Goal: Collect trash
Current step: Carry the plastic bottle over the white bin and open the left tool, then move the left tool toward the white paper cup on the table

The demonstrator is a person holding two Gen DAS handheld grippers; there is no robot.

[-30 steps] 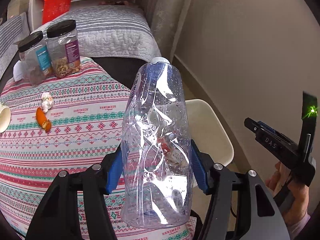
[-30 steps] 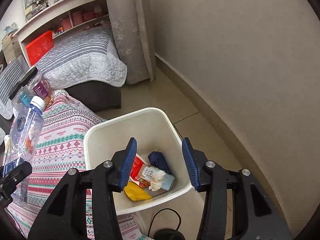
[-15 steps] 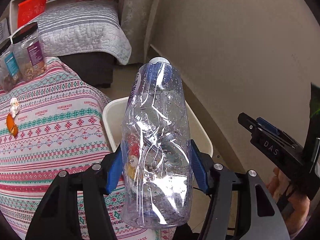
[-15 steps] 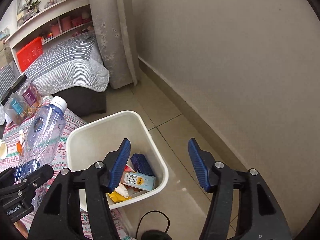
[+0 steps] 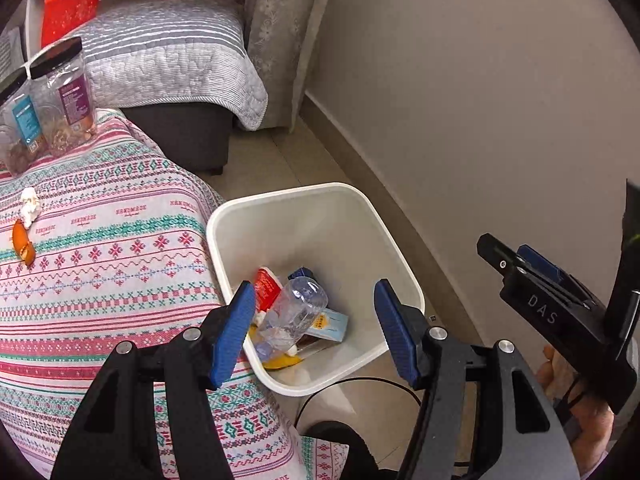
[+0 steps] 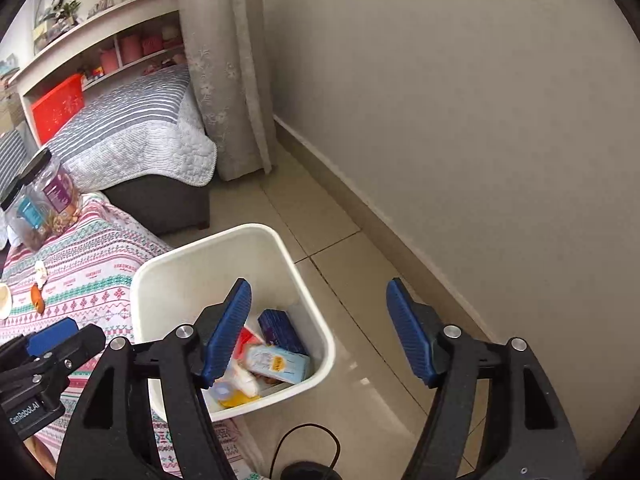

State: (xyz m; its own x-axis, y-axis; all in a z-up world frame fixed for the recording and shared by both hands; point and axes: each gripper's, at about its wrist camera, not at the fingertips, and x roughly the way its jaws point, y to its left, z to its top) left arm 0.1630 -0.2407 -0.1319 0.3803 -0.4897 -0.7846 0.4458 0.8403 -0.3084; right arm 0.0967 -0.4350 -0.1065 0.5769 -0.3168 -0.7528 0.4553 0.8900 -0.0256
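A white trash bin point(image 5: 304, 196) stands on the floor beside the table; it also shows in the right wrist view point(image 6: 208, 246). A clear plastic bottle point(image 5: 294, 314) lies inside it on cartons and wrappers. My left gripper point(image 5: 314, 328) is open and empty above the bin's near rim. My right gripper point(image 6: 318, 330) is open and empty over the bin's right side and the floor. An orange peel point(image 5: 22, 240) and a crumpled white scrap point(image 5: 30, 205) lie on the patterned tablecloth point(image 5: 120, 248).
Two black-lidded jars point(image 5: 60, 96) stand at the table's far corner. A bed with a grey striped quilt point(image 5: 160, 60) lies beyond. A beige wall point(image 5: 480, 100) runs along the right. A black cable point(image 6: 304, 440) lies on the floor tiles near the bin.
My left gripper has opened and let go of the plastic bottle, which now lies in the bin. The right gripper has opened wider and shifted a little right.
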